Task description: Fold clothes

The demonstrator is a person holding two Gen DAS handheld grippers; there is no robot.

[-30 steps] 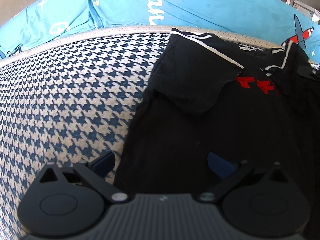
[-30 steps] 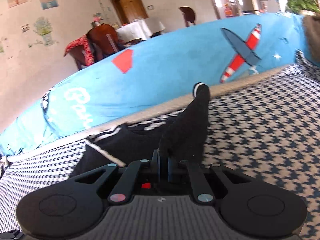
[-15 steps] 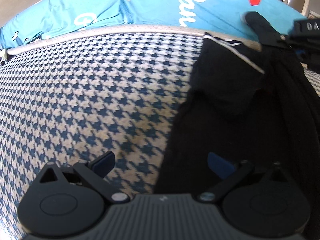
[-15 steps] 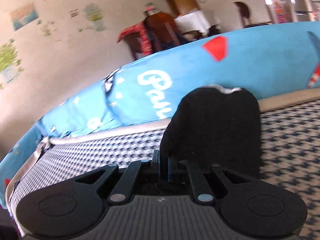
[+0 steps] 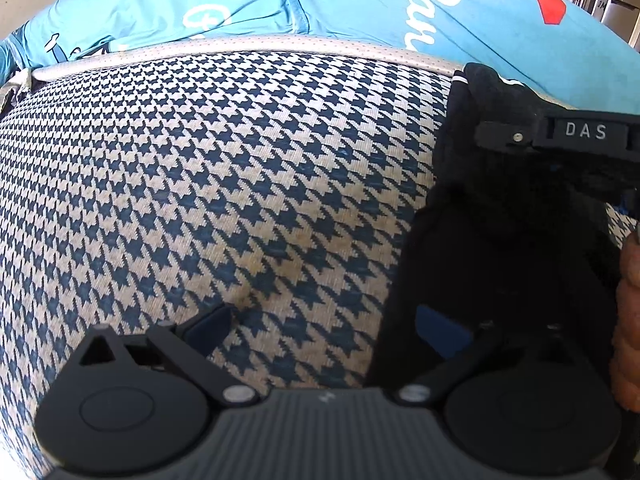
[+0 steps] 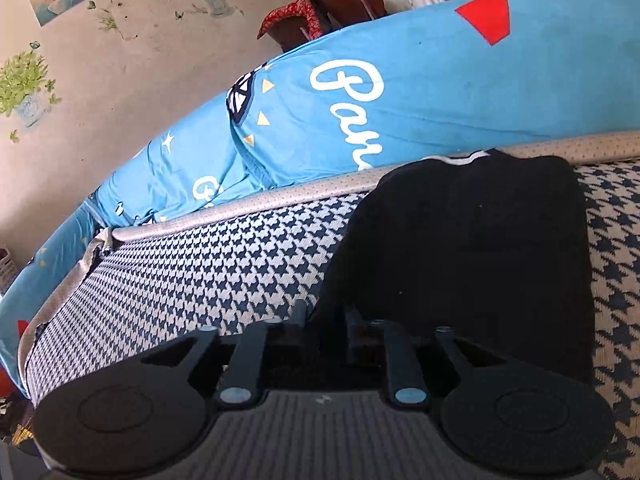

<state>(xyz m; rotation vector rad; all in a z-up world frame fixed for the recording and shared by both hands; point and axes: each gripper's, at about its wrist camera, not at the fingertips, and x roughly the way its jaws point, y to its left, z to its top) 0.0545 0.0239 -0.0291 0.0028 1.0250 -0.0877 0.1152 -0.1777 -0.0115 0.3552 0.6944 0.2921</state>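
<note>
Folding under way: right claw clenched on a pinch of the black shirt, fabric bunched between the closed fingers and draped forward across the cushion. Left claw released, blue pads spread wide, one over bare cushion, the other over the shirt's edge. Shirt located at the right of the left view, lying on the cushion up to the grey piping, far part reaching the blue pillow.

Recommended for the step: carry the held edge low and level across the body, line up the hems before release, keep the fold straight; pin the near edge with the free claw if the cloth drags.

Materials: shirt soft, limp knit, matte black, white trim stripe at one edge. Cushion coarse woven houndstooth, navy on cream, domed. Pillow smooth printed cotton, lettered.
</note>
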